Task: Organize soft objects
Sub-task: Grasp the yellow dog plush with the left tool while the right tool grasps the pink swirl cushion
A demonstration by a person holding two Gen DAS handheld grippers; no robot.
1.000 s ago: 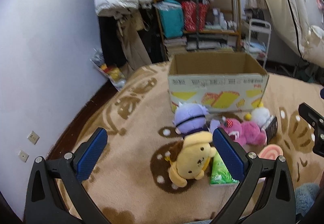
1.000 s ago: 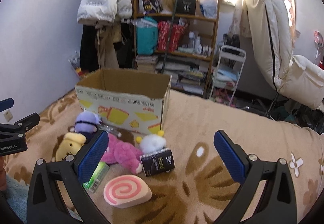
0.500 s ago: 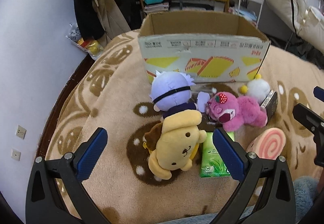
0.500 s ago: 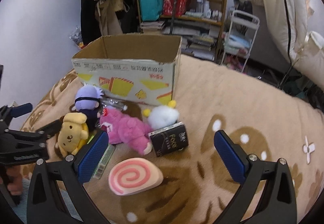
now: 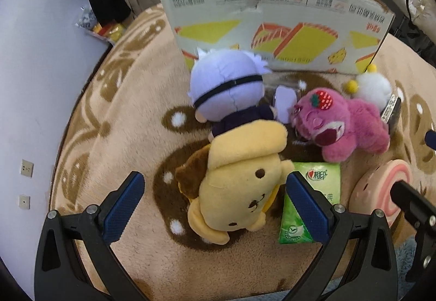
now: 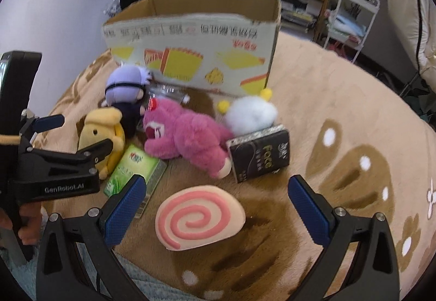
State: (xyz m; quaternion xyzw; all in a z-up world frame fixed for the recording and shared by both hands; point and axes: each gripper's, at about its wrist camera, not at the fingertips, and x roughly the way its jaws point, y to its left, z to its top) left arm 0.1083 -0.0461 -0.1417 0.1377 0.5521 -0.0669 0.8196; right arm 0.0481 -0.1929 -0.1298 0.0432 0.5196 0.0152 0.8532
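Nothing boxed yet: both tongs spread, left gripper straddling yellow plush, cardboard box apparently unfilled, right gripper over swirl cushion.

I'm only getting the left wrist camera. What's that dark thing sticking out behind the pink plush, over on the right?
Observer: On the right wrist camera it is a black box with a printed front, lying on the carpet. The white plush rests against its top edge.
Operator: Okay. I only see a sliver of the other gripper. Is it open?
Observer: Yes, the right gripper is wide open and holds nothing. The pink swirl cushion lies on the carpet in the gap between its fingers, and neither finger touches it.
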